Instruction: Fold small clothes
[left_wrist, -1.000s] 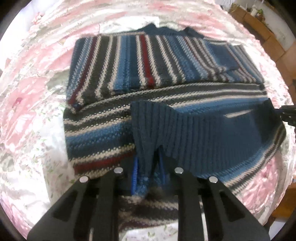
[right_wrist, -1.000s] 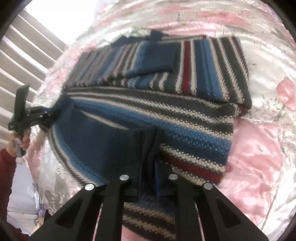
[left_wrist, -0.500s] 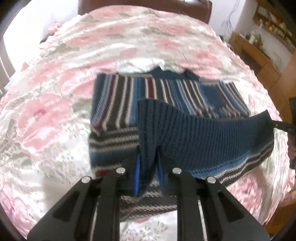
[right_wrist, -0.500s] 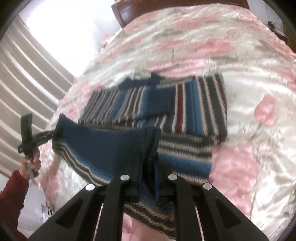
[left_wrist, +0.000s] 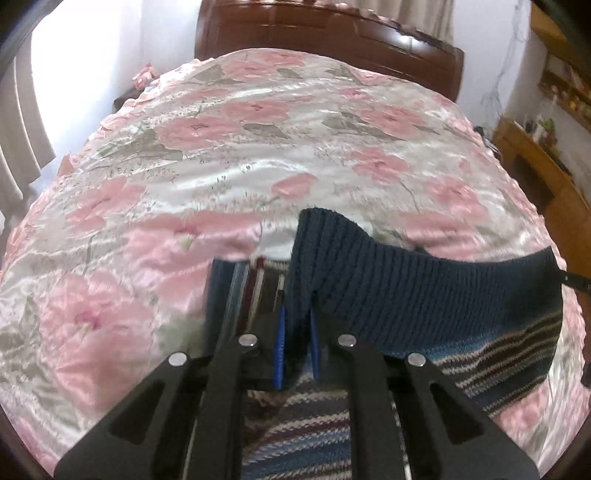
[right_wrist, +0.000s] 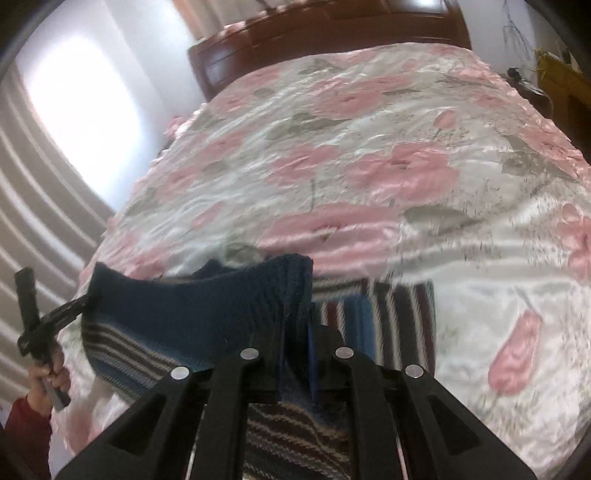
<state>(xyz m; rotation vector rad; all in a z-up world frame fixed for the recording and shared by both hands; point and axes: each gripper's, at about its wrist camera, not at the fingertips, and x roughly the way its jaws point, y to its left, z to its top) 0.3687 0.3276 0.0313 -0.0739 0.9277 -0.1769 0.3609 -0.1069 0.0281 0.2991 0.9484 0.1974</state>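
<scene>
Left gripper (left_wrist: 295, 343) clamped on the navy ribbed hem of the striped knit sweater (left_wrist: 424, 302), blue pads pinching a bunched fold of it at 6 o'clock in the left wrist view. Right gripper (right_wrist: 297, 354) likewise closed on the other hem corner, fabric wedged between its fingers. Hem is lifted and hangs in a shallow sag between the two grippers; in the left wrist view it runs out toward 3 o'clock, where the tip of the other tool touches the far corner. In the right wrist view the hem runs toward 9 o'clock to the left tool, held by a hand (right_wrist: 50, 376) with a dark red sleeve (right_wrist: 26, 432) below it. Rest of the sweater lies flat on the pink floral satin bedspread (left_wrist: 221, 155), stripes showing beneath and beside the raised hem. Dark wooden headboard (left_wrist: 332, 33) at 12 o'clock. Wooden shelf unit (left_wrist: 546, 166) at 2 o'clock. Some motion blur.
</scene>
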